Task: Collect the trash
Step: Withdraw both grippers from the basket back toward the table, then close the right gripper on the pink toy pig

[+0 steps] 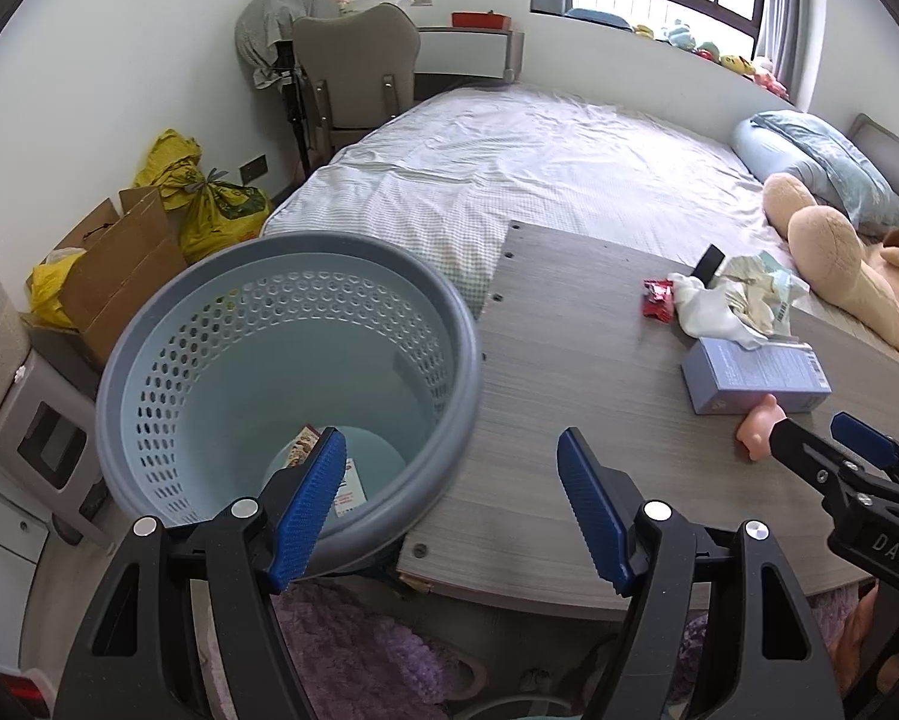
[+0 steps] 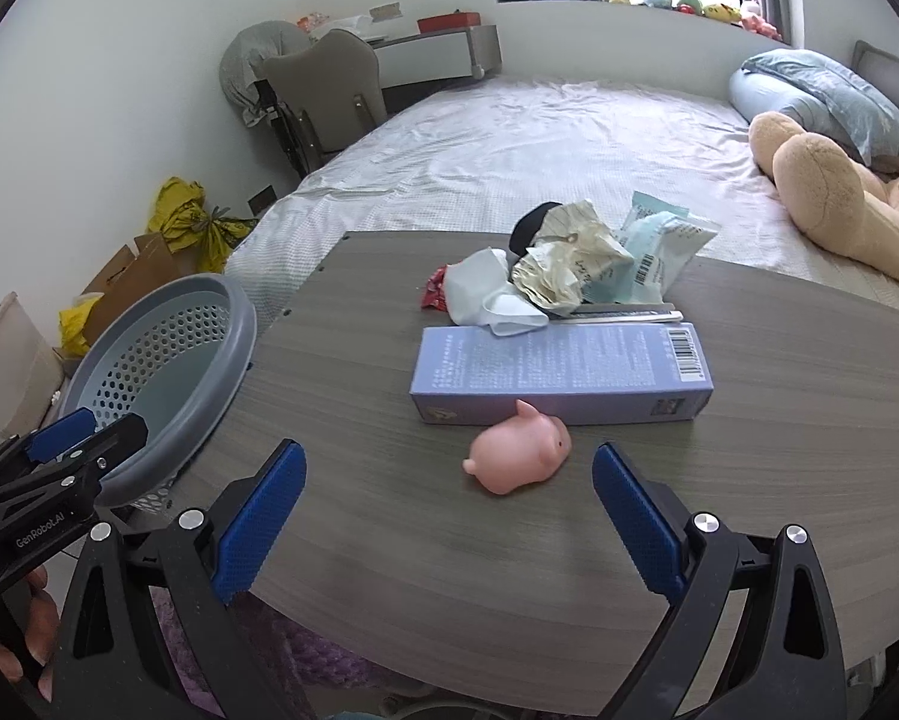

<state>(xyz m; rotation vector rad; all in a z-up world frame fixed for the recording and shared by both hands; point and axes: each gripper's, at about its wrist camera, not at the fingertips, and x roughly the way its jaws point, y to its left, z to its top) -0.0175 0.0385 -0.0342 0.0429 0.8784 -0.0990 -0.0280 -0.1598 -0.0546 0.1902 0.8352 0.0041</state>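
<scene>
Judging by the basket (image 1: 281, 372) left of the spread, empty left tool (image 1: 452, 504), one packet (image 1: 323, 468) is binned — wrappers (image 2: 563, 264), box (image 2: 560, 375) lie ahead of the right tool (image 2: 446, 522), also spread.

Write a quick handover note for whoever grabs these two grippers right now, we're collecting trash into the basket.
Left gripper: open, empty, beside the round grey-blue perforated basket.
Right gripper: open, empty, facing the pink rubber pig toy.
Done: one printed wrapper lies in the basket.
Left on the grey wooden tabletop: lavender cardboard box, crumpled white paper pile, red candy wrapper.
</scene>
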